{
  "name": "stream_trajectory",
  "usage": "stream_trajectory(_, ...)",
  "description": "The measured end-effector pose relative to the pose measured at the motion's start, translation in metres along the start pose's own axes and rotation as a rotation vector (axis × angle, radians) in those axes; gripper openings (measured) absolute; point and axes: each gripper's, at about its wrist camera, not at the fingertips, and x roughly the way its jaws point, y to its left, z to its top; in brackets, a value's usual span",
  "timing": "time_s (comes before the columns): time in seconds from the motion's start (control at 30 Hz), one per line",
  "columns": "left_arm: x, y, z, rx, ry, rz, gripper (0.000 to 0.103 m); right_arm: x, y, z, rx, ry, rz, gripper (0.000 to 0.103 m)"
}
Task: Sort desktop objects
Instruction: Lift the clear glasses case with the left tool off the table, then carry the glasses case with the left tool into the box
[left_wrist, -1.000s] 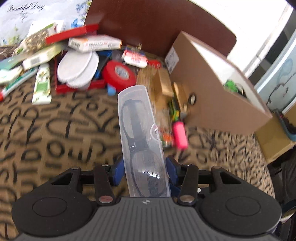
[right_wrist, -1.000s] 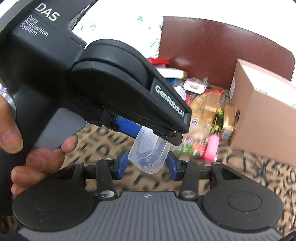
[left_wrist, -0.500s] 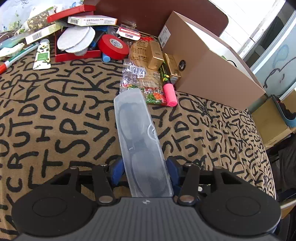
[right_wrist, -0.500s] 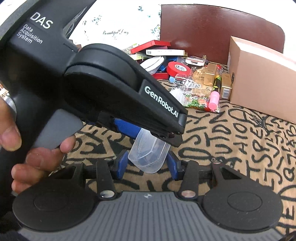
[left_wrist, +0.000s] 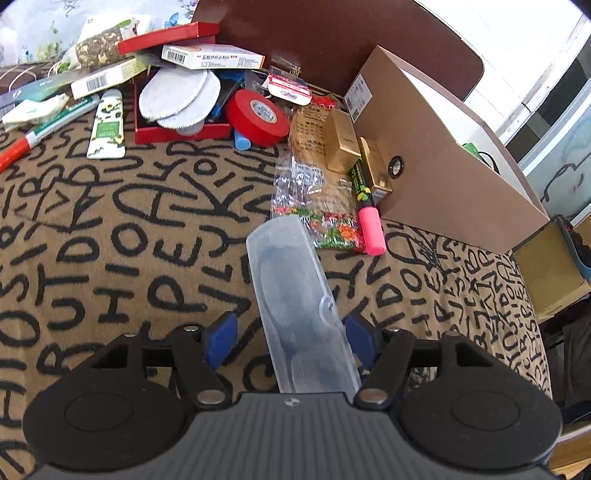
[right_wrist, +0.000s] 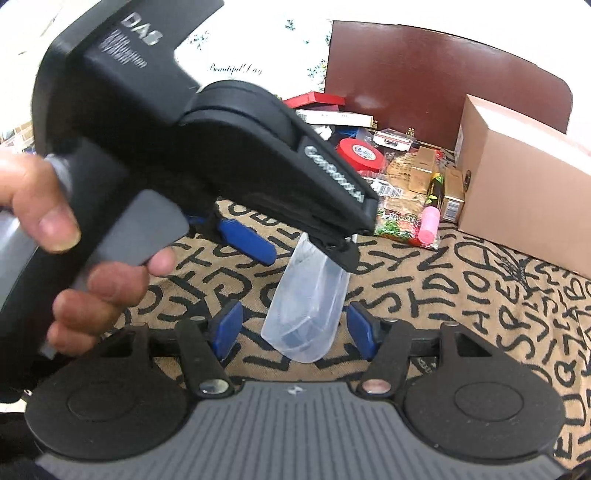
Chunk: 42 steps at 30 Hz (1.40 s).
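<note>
**A:** What is the left gripper (left_wrist: 291, 334) doing?

**B:** Its blue pads (left_wrist: 221, 338) have spread. Half a second ago they pinched the clear glasses case (left_wrist: 295, 306); now there is a gap on the left side and the right pad sits just at the case's edge. So it is released, or nearly so.

**A:** And the right gripper (right_wrist: 297, 326)?

**B:** Also released. In its own view the rounded end of the case hangs at lower centre between two pads that stand clear of it. A moment ago those pads were tight against it.

**A:** Then who holds the case?

**B:** I cannot tell for sure. It lies along the middle of the left view, its far tip towards the pink highlighter (left_wrist: 371, 230), over the lettered cloth (left_wrist: 110, 229). Whether it rests on the cloth is unclear.

**A:** What does that mean for the sorting?

**B:** My judgement: the case is being let go here, in the open middle, well apart from the cardboard box (left_wrist: 443, 155) at upper right and the red tape roll (left_wrist: 258, 118) in the pile at the top.

**A:** The hand (right_wrist: 85, 258) at left in the right view?

**B:** It grips the left tool's handle.
</note>
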Motion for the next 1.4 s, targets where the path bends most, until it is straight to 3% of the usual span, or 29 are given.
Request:
stream_trajectory(0.33,0.003,0.015,0.012,-0.055,0.0,-0.007,0.072,0.006,-0.008,0.005,-0.007,0.013,-0.054,0.061)
stream_trajectory(0.57,0.0,0.023,0.02,-0.108,-0.008,-0.026,0.073,0.006,-0.024,0.006,0.059,0.015,-0.086,0.062)
stream_trajectory(0.8,-0.003,0.024,0.023,-0.121,-0.044,-0.009,0.073,0.013,-0.004,0.014,-0.087,-0.019,-0.092,0.062)
stream_trajectory(0.87,0.003,0.023,0.026,-0.111,-0.018,0.024,0.073,0.018,-0.003,0.016,-0.102,-0.004,-0.091,0.062)
stream_trajectory(1.2,0.032,-0.001,0.029,-0.062,0.061,-0.022,0.071,0.036,-0.019,0.018,-0.05,0.052,-0.108,0.061)
stream_trajectory(1.27,0.035,-0.003,0.029,-0.057,0.061,-0.023,0.071,0.038,-0.024,0.018,-0.022,0.056,-0.094,0.06)
stream_trajectory(1.3,0.037,-0.004,0.029,-0.054,0.061,-0.017,0.07,0.039,-0.026,0.018,-0.009,0.057,-0.089,0.054)
stream_trajectory(1.33,0.038,-0.005,0.029,-0.05,0.056,-0.015,0.067,0.039,-0.027,0.017,0.0,0.057,-0.081,0.045)
stream_trajectory(1.4,0.037,-0.005,0.028,-0.04,0.04,-0.002,0.058,0.039,-0.027,0.018,0.004,0.056,-0.072,0.044)
